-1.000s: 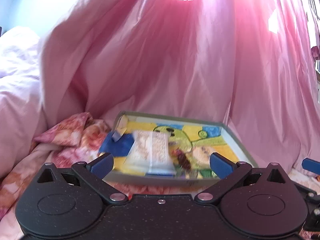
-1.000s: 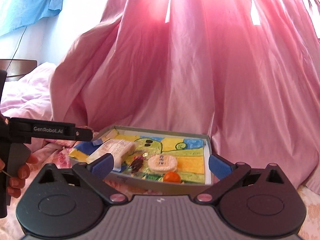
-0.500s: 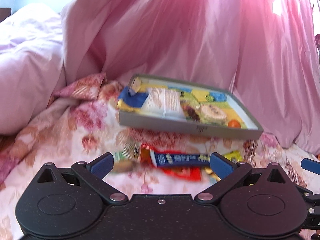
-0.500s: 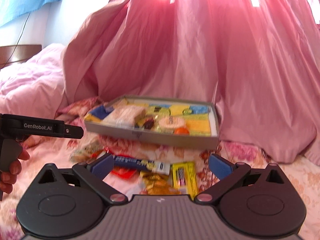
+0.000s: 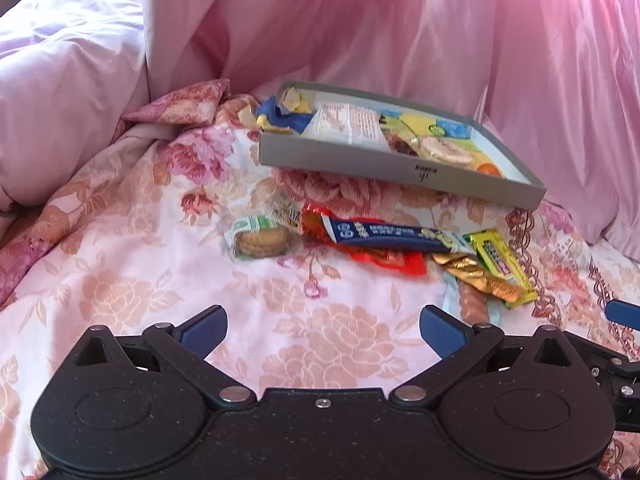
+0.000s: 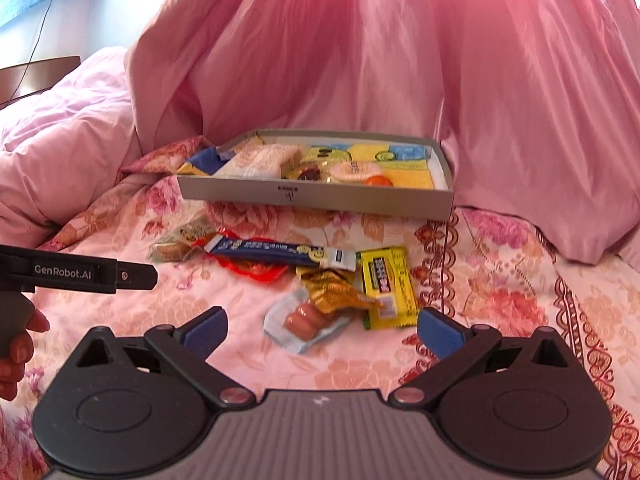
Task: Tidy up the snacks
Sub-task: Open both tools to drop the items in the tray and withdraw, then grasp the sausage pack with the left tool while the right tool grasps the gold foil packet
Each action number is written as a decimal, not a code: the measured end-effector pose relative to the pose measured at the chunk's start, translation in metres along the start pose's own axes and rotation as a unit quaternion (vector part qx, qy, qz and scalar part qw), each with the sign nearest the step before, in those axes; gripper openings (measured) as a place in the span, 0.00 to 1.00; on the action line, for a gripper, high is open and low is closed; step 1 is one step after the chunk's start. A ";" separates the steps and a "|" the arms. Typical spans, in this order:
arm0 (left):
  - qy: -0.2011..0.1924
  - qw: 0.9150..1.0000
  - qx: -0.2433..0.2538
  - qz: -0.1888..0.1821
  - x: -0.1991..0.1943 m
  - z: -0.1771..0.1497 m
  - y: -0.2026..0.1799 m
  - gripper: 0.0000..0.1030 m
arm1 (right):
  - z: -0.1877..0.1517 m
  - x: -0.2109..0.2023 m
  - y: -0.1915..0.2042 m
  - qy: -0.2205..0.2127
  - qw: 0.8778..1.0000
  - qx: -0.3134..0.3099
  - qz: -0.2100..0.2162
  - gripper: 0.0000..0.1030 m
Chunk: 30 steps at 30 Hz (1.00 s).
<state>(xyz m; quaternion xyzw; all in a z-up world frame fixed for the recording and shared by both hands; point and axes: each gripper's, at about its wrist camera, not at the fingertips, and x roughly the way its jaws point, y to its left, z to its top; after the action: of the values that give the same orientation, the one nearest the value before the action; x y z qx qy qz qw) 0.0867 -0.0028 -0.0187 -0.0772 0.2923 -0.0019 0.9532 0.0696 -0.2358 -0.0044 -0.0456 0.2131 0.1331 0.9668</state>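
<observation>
A shallow grey box (image 5: 360, 162) (image 6: 320, 196) lies on the floral bedspread and holds several snacks, among them a white packet (image 5: 348, 122) and a round cracker (image 6: 352, 171). Loose snacks lie in front of it: a biscuit pack (image 5: 260, 240), a long blue bar (image 5: 392, 234) (image 6: 276, 251), a red wrapper (image 5: 384, 258), a gold wrapper (image 6: 336, 292), a yellow packet (image 6: 386, 286) and a sausage pack (image 6: 306, 322). My left gripper (image 5: 323, 332) is open above bare bedspread, short of the snacks. My right gripper (image 6: 322, 330) is open, with the sausage pack just ahead between its fingers.
A pink duvet (image 5: 68, 80) is piled at the left, and pink fabric (image 6: 400, 60) hangs behind the box. A person's hand (image 6: 18, 344) holds the left gripper's handle at the left edge of the right wrist view. Open bedspread (image 5: 120, 280) lies at the left front.
Both cameras have tilted down and pulled back from the box. The loose snacks in front of it have come into view. Both grippers have stayed open.
</observation>
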 end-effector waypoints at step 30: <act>0.035 0.998 0.050 -0.003 0.024 0.001 -0.012 0.99 | -0.005 0.025 -0.014 0.037 0.999 0.008 0.009 1.00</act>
<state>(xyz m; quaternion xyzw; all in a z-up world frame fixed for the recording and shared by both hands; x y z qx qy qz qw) 0.1073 -0.0157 -0.0297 -0.0301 0.3249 -0.0219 0.9450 0.0931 -0.2441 -0.0191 -0.0405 0.2503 0.1378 0.9575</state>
